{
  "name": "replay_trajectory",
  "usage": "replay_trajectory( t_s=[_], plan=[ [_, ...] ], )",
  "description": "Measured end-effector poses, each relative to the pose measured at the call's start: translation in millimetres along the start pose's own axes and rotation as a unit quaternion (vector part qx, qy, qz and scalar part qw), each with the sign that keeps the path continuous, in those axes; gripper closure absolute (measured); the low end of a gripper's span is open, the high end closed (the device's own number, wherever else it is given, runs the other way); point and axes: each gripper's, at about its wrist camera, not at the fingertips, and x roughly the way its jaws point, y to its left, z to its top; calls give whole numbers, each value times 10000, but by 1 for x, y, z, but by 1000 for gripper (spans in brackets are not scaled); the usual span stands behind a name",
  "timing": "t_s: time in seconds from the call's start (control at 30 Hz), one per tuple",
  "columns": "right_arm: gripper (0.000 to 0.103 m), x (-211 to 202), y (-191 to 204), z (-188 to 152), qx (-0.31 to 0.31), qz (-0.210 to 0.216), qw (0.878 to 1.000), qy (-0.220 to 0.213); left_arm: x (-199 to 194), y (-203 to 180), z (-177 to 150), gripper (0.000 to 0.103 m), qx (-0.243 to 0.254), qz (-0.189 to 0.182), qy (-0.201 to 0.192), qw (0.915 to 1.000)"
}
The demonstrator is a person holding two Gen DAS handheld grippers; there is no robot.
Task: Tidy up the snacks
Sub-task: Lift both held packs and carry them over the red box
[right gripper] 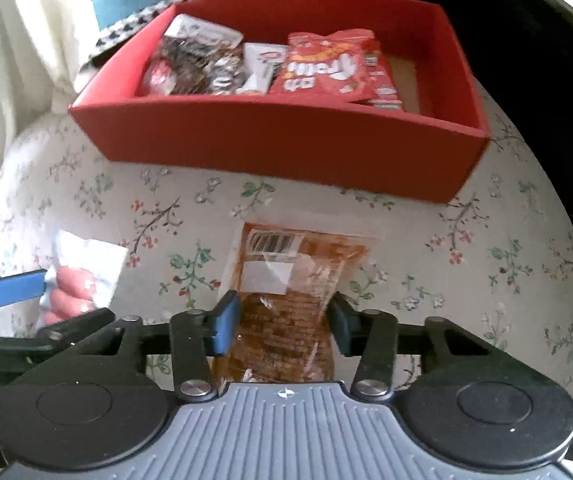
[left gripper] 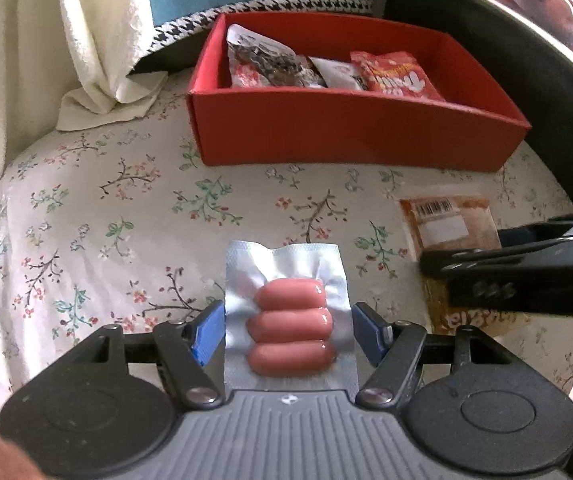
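A silver pack of three pink sausages lies on the floral tablecloth between the blue pads of my left gripper, which is shut on its edges. It also shows in the right wrist view. My right gripper is shut on a clear orange-brown snack bag with a barcode, pinching its near half. That bag shows in the left wrist view, partly behind the right gripper's body. A red box stands beyond, holding several snack packs; it also shows in the right wrist view.
The round table has a floral cloth. A white towel hangs and rests at the far left. A dark chair back stands to the right of the box. The box has bare floor at its right end.
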Motion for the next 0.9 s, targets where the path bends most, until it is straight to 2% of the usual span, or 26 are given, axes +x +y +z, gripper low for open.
replay_trajectory(
  t_s=[0.17, 0.37, 0.4, 0.47, 0.5, 0.53, 0.57, 0.63, 0.7, 0.73, 0.77, 0.87, 0.9],
  plan=[
    [66, -12, -2, -1, 15, 151, 9997, -197, -10, 2, 5, 42, -61, -37, -185, 9998],
    [66, -17, -2, 3, 32, 238, 9993, -270, -14, 3, 9, 42, -97, -5, -294, 9995],
    [63, -14, 0, 2, -9, 173, 9996, -233, -14, 4, 9, 42, -122, -4, -304, 9995],
    [45, -6, 3, 2, -114, 30, 9999, -116, -14, 7, 10, 42, -171, 14, -307, 9994],
    [42, -2, 5, 2, -129, -31, 9999, -100, -13, 8, 10, 42, -192, 25, -297, 9994],
    [35, 1, 8, 3, -170, -67, 9998, -92, -13, 8, 9, 42, -204, 28, -288, 9994],
    [24, 4, 11, 3, -211, -98, 9997, -62, -12, 9, 9, 42, -213, 27, -279, 9994],
    [18, 10, 16, 3, -267, -177, 9995, 3, -11, 9, 8, 42, -202, 36, -265, 9994],
    [17, 17, 25, 0, -507, -257, 9983, 112, -10, 9, 8, 42, -197, 40, -245, 9995],
    [18, 18, 27, -3, -629, -363, 9974, 27, -10, 9, 8, 42, -198, 38, -232, 9995],
    [25, 17, 28, -5, -700, -371, 9969, 0, -9, 10, 7, 42, -201, 37, -219, 9996],
    [44, 7, 25, -12, -813, -182, 9964, 141, -9, 13, 7, 42, -236, 53, -199, 9995],
    [45, 4, 22, -15, -822, -162, 9964, 156, -9, 15, 6, 42, -262, 49, -191, 9995]
  ],
)
